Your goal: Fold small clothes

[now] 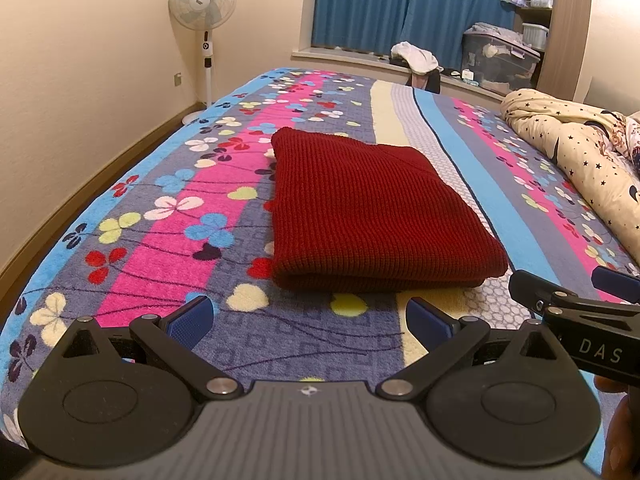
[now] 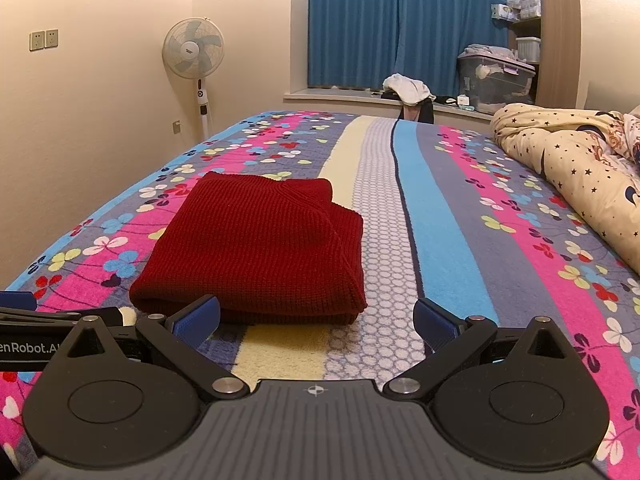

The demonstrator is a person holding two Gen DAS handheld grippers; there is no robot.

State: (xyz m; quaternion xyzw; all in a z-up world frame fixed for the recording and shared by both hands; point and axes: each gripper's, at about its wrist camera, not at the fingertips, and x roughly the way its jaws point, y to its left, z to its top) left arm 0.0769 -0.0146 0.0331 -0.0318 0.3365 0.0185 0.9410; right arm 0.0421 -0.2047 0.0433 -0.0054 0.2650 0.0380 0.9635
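The dark red ribbed-knit garment (image 1: 372, 216), folded into a thick rectangular bundle, lies flat on the floral striped fleece blanket (image 1: 160, 240) covering the bed, directly ahead of both tools. The left gripper (image 1: 310, 322) has its jaws spread wide and empty, short of the bundle's near folded edge, which sits ahead and slightly right of centre. The right gripper (image 2: 316, 324) is likewise spread wide and empty; from it the bundle lies ahead and to the left, its left blue pad (image 2: 200, 320) just short of the near edge. The bundle's long axis runs away from the grippers, toward the blue curtains (image 2: 384, 28). Neither tool touches the knit. Judged state: folding appears essentially complete; the left gripper is marginally better centred for any further adjustment.
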